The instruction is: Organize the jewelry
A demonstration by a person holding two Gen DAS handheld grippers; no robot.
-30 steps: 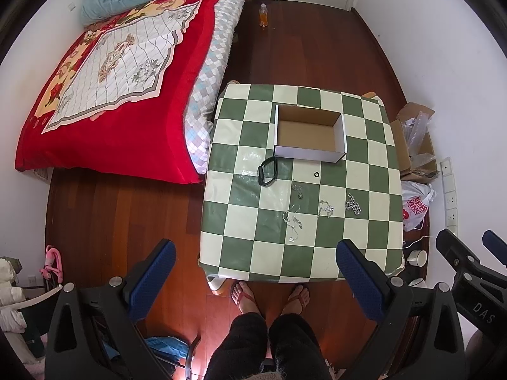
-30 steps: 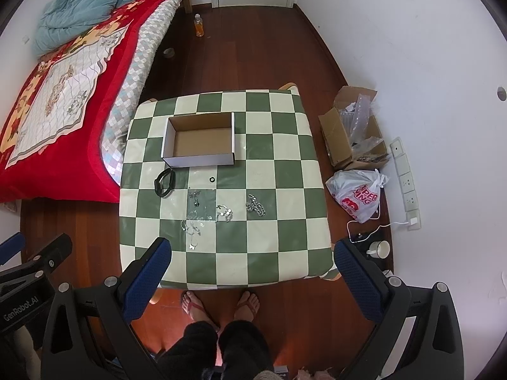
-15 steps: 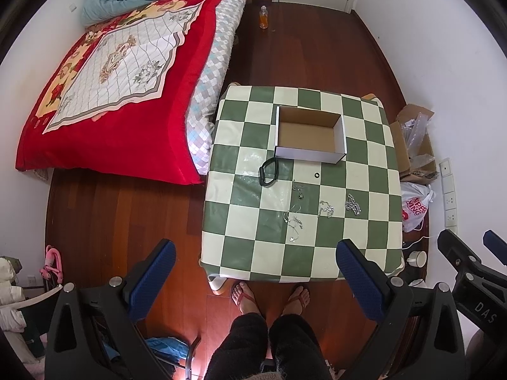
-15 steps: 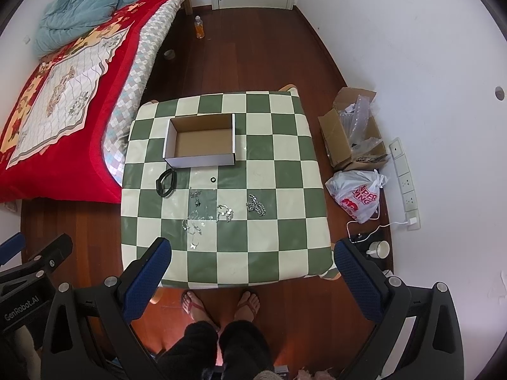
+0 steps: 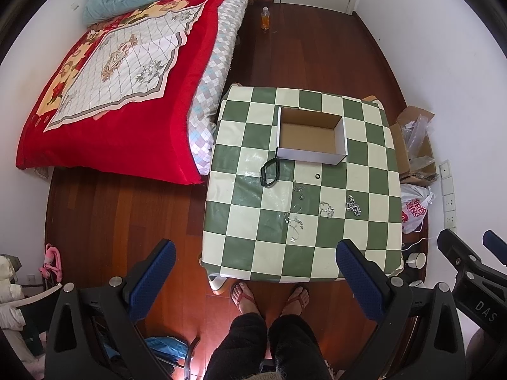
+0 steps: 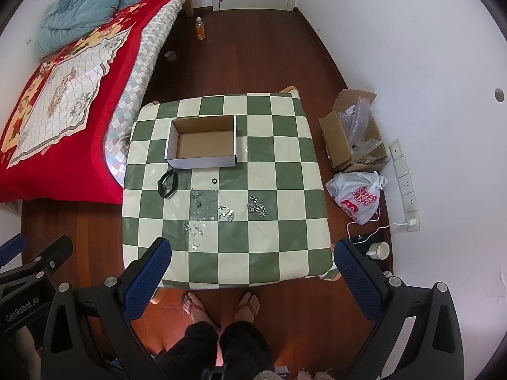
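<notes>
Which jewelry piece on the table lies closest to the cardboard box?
The black bangle, just off the box's front left corner; the small black ring and silver chains lie farther out.

A green-and-cream checked cloth point(image 6: 272, 253) covers the table; the box point(image 6: 202, 160) is white outside, brown inside; the bracelet point(image 6: 167, 183) is black.

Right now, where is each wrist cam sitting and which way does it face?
Left wrist: high above the near table edge, looking down at the checkered table; shows the open left gripper, the person's legs, and the right gripper at the right edge.
Right wrist: same height, offset rightward, facing down; shows the open right gripper, legs, and the left gripper at the left edge.
Shared: cardboard box, black bracelet, loose silver jewelry.
</notes>
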